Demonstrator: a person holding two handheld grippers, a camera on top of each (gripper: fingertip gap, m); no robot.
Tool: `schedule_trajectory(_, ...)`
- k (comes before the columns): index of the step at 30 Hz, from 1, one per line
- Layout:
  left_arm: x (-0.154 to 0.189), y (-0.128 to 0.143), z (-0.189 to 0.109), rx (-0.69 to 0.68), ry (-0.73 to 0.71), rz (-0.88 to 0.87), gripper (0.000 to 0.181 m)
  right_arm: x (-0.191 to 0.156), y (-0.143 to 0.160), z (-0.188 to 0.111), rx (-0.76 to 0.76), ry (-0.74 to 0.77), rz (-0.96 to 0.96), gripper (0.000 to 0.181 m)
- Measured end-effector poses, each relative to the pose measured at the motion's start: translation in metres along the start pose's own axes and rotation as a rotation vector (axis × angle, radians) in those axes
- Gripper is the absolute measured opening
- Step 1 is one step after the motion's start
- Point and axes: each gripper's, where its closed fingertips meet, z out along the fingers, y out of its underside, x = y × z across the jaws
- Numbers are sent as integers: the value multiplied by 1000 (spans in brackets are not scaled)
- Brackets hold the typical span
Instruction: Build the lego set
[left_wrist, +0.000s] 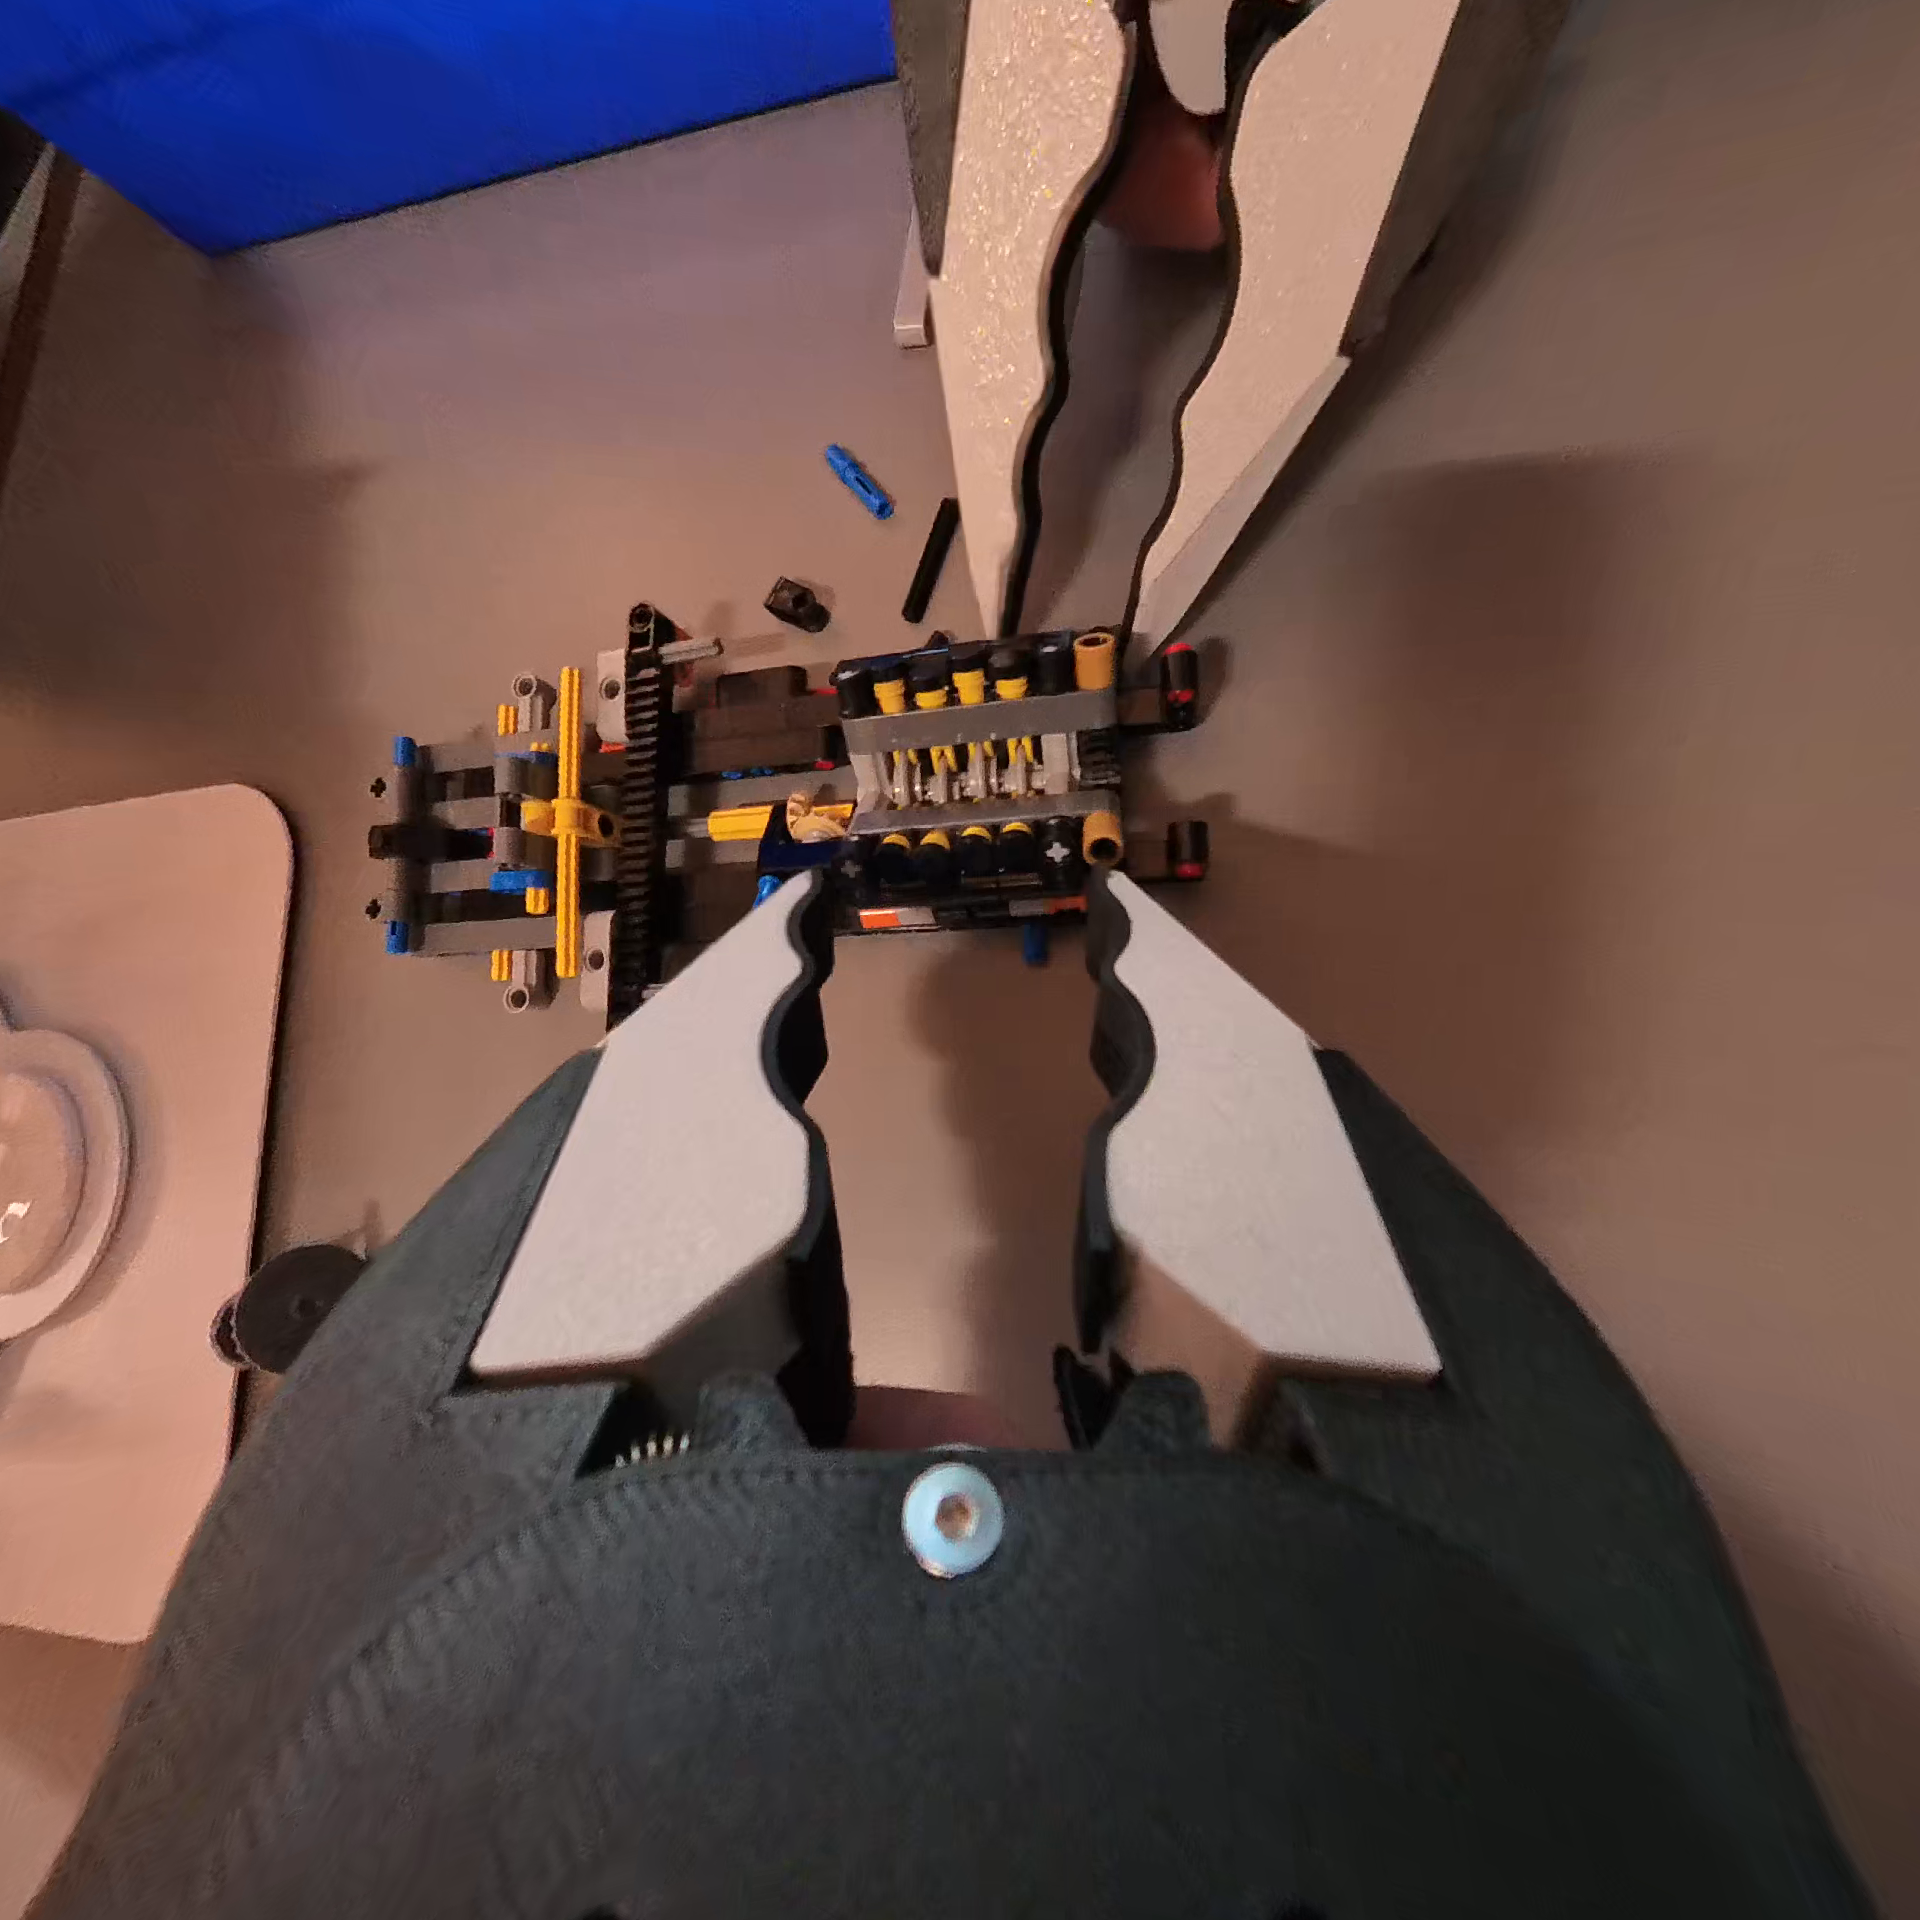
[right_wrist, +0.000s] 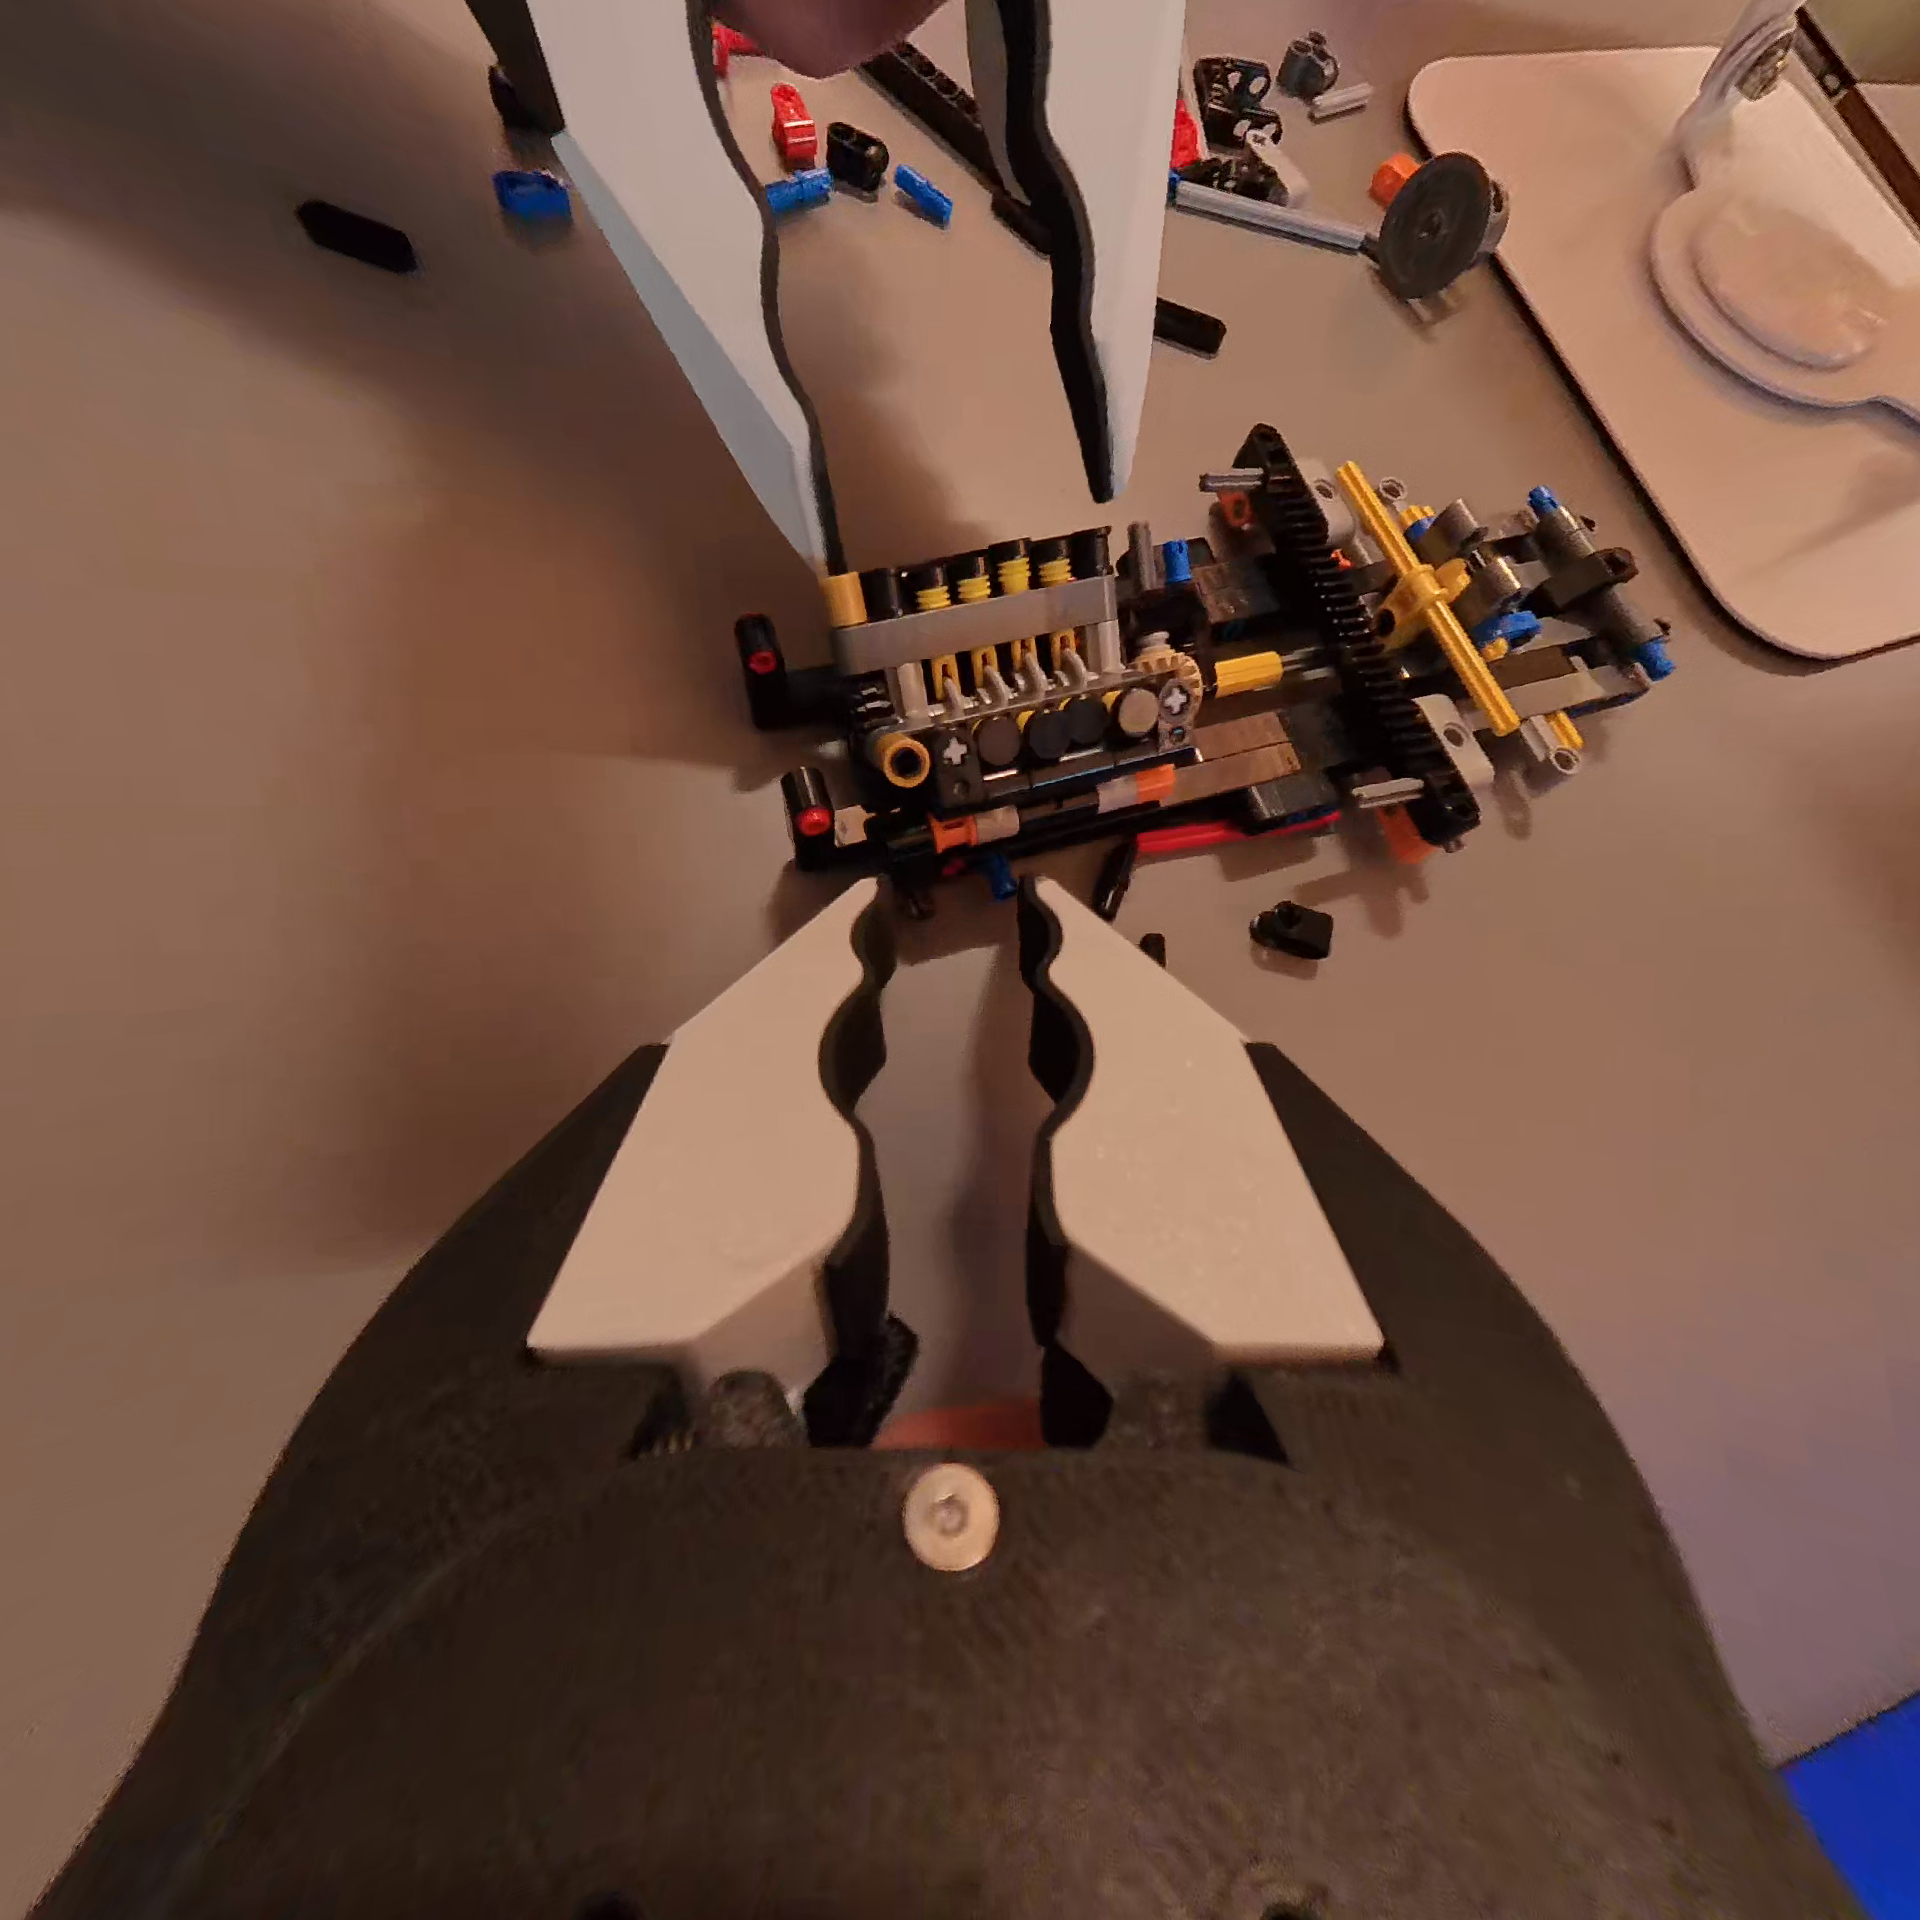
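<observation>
Left wrist view, left gripper (left_wrist: 951, 894): fingers wide apart, empty, tips at the near edge of the lego chassis (left_wrist: 790, 800).
Right gripper (right_wrist: 951, 894): fingers narrowly apart, empty, tips just short of the opposite long side.
Chassis: flat on the table (left_wrist: 1558, 935), long axis crosswise to both grippers.
Pose: grippers face each other, angled down over the engine block (right_wrist: 997, 644).
Judgement: left nearer.

No legible txt anywhere.

Half-built lego chassis (left_wrist: 790, 800) flat on table (engine block exposed).
</observation>
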Motion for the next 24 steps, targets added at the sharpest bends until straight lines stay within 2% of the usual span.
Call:
schedule_trajectory(1, 0, 0, 1, 0, 1, 1, 46, 1, 0, 0, -1, -2, 5, 21)
schedule_trajectory(9, 2, -3, 4, 13, 11, -21, 43, 3, 1, 2, -14, 10, -2, 23)
schedule_trajectory(12, -6, 7, -2, -38, -27, -8, 50, 3, -4, -7, 35, 3, 27, 27)
schedule_trajectory(16, -11, 4, -12, -4, -19, -24, 51, 13, 2, -22, 32, 60, 44, 30)
schedule_trajectory(20, -8, 8, -2, -47, 16, 59, 54, 14, 7, -26, 5, 70, 50, 31)
schedule_trajectory(24, -4, 4, 7, -27, 82, 87, 55, 3, 6, -16, -18, 46, 35, 34)
